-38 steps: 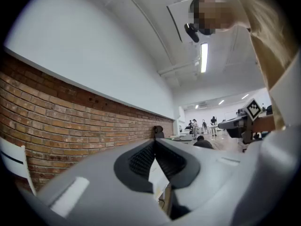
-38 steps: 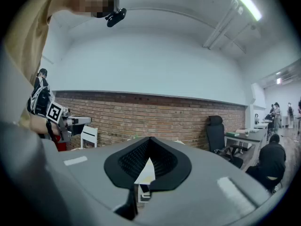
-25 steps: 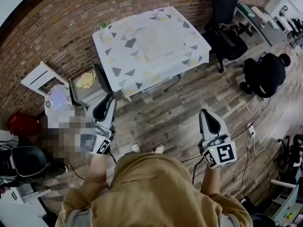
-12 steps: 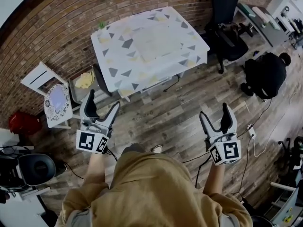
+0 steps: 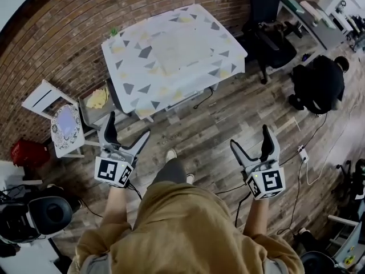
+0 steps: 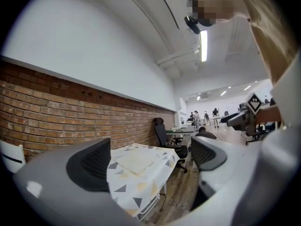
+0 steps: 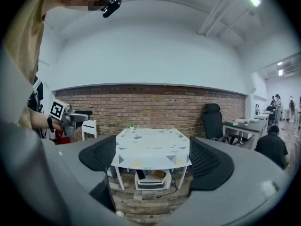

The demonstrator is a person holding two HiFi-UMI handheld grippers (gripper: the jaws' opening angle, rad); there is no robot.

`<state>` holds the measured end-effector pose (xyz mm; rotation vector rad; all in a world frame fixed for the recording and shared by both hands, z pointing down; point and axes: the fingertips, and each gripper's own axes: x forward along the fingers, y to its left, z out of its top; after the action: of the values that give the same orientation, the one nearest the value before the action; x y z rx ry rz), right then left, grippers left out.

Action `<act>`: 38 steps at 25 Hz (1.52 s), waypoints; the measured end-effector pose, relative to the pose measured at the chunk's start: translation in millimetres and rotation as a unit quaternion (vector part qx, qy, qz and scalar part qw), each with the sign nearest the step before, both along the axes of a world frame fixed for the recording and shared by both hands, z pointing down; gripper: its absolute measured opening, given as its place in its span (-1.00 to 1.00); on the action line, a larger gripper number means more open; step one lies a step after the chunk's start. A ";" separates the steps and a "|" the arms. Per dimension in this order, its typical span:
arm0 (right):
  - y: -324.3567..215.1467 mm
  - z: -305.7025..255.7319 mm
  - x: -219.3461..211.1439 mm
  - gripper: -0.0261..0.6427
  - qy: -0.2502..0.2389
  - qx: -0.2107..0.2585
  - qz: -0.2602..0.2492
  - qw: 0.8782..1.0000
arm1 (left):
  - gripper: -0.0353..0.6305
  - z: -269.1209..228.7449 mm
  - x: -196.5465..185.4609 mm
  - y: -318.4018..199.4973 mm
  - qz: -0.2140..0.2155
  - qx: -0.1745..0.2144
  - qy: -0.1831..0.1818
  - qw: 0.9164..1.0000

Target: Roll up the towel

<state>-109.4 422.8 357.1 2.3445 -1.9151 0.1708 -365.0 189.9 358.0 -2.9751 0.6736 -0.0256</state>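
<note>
The person stands on a brown wooden plank floor point(image 5: 217, 124) and holds one grey two-finger tool in each hand, at some distance in front of a small table point(image 5: 132, 79). The table is covered with a white tablecloth point(image 5: 225, 59) that has grey and yellow triangles printed on it. The pale cream square towel point(image 5: 174, 49) lies flat and unrolled in the middle of this table, with the cloth showing on all its sides. Neither tool is near it.

The left gripper point(image 5: 126, 131) is held about level over the floor, well apart from the table. Its dark ribbed fingers point(image 6: 91, 166) stand wide; they have just been opening, and nothing is between them, only the far table seen through the gap. The right gripper point(image 5: 252, 144) points slightly downward toward the table. Its fingers point(image 7: 209, 163) are also wide and have just been opening, with nothing between them.

Behind the table runs a red brick wall point(image 5: 51, 33). A black office chair point(image 5: 268, 44) stands just beside the right corner of the table, and a person in black clothes point(image 5: 319, 87) crouches on the floor further to the right. A white chair point(image 5: 41, 96) stands at the left, near the wall. In the right gripper view a white toaster oven point(image 7: 150, 179) sits on a low shelf under the table.
</note>
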 end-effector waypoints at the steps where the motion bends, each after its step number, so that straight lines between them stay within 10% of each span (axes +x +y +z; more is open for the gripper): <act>1: -2.8 4.3 -1.1 0.46 -0.003 -0.004 -0.006 1.000 | 0.80 1.8 4.7 -1.9 0.000 -0.001 -0.002 1.000; 26: -266.6 -1.7 175.3 0.46 0.033 -0.091 -0.080 0.992 | 0.79 98.3 239.5 -219.4 0.052 -0.077 -0.068 0.993; 38: -348.9 39.7 214.5 0.46 0.063 -0.147 -0.178 0.971 | 0.79 91.4 250.1 -252.5 -0.021 -0.093 -0.071 0.993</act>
<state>105.0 73.9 396.8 1.7529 -2.0459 0.2463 -114.9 -62.6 449.4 -3.0943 0.7553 -0.3163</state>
